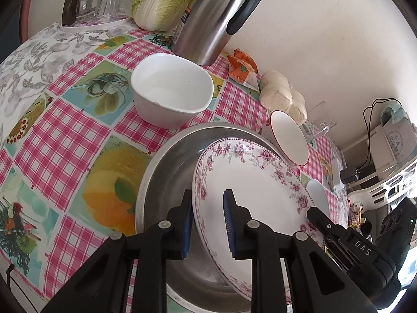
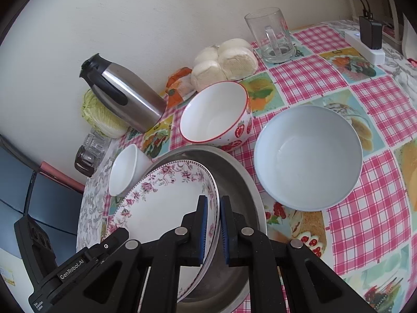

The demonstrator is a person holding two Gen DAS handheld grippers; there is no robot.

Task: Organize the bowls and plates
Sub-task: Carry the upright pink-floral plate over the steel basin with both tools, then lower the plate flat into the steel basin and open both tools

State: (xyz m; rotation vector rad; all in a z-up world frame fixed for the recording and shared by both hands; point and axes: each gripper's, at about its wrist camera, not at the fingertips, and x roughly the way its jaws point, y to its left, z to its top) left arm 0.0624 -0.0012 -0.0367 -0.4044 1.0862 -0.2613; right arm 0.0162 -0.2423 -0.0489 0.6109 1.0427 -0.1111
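1. Floral-rimmed plate (image 1: 250, 182) sits tilted in a round metal pan (image 1: 166, 161), its rim straddled on opposite sides by both grippers.
2. Left gripper (image 1: 208, 224) has its fingers spread, one either side of the plate's edge, with a gap at the inner pad.
3. Right gripper (image 2: 213, 232) pinches the plate's rim between its blue pads (image 2: 203, 229).
4. Beyond the pan stand a white bowl (image 1: 169, 91), a strawberry-patterned bowl (image 2: 216, 114) and a pale blue bowl (image 2: 307, 156) on the checked tablecloth (image 1: 78, 120).
5. Farthest, against the wall, stands a steel thermos jug (image 1: 216, 18).
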